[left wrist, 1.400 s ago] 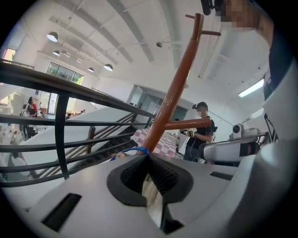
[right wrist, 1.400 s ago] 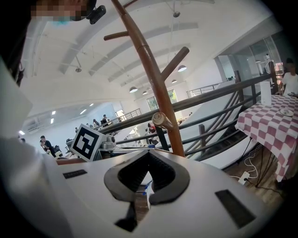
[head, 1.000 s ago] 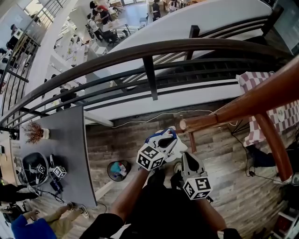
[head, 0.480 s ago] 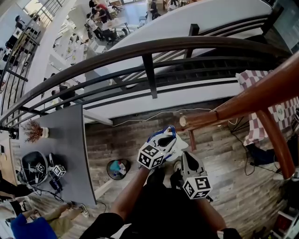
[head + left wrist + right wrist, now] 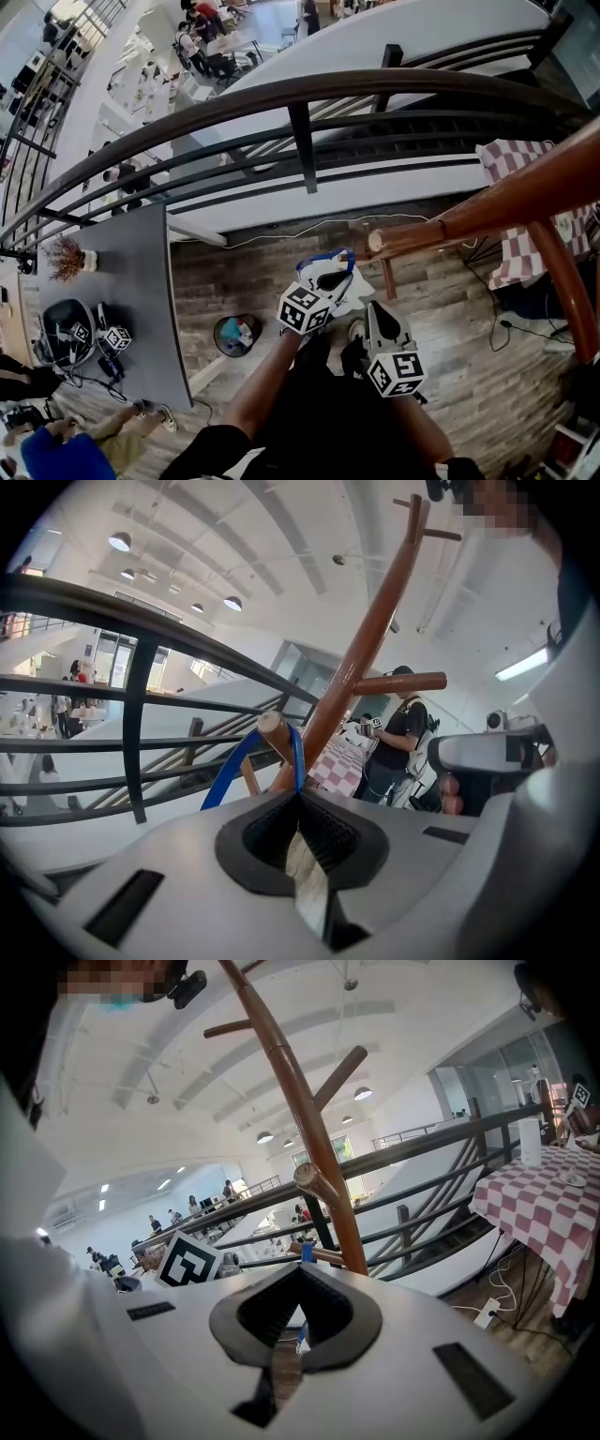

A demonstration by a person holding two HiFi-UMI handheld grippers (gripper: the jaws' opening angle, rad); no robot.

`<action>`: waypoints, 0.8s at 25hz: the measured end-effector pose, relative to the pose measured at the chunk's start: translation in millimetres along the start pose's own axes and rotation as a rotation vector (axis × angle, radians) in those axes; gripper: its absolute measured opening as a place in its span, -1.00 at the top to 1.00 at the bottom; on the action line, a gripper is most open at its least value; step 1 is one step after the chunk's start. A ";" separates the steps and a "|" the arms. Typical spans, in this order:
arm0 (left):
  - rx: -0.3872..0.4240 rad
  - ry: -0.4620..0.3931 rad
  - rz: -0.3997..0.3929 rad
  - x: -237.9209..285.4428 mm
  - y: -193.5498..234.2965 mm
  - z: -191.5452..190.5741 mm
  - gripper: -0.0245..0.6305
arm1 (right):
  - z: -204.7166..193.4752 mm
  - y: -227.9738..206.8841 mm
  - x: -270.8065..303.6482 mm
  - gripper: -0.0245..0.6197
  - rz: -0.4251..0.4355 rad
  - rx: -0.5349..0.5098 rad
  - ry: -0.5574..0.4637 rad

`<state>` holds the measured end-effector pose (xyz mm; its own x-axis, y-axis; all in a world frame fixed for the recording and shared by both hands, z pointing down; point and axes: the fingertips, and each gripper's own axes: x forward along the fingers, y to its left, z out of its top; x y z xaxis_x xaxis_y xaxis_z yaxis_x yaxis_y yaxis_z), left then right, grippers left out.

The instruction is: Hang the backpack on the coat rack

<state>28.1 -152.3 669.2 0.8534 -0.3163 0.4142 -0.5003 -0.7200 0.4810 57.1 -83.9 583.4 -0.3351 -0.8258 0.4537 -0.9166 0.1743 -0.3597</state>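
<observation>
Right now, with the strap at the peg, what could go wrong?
1. The blue strap loops only the very tip of the peg; letting go here could let it slip off.
2. The left gripper is shut on the blue strap, so any pull toward the person could drag the loop off.

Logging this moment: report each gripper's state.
Left gripper: closed on the backpack's blue strap.
Right gripper: closed, nothing held.

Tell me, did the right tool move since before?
No. The right tool keeps its spot just below the coat rack peg.
</observation>
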 end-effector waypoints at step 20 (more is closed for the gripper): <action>-0.073 0.039 0.047 11.3 18.7 -39.2 0.88 | -7.8 -5.0 -4.2 0.88 -0.012 -0.005 0.019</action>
<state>22.6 -145.1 713.2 0.8230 -0.3236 0.4669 -0.5505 -0.6571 0.5149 61.3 -77.1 589.6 -0.3285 -0.8172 0.4736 -0.9216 0.1677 -0.3500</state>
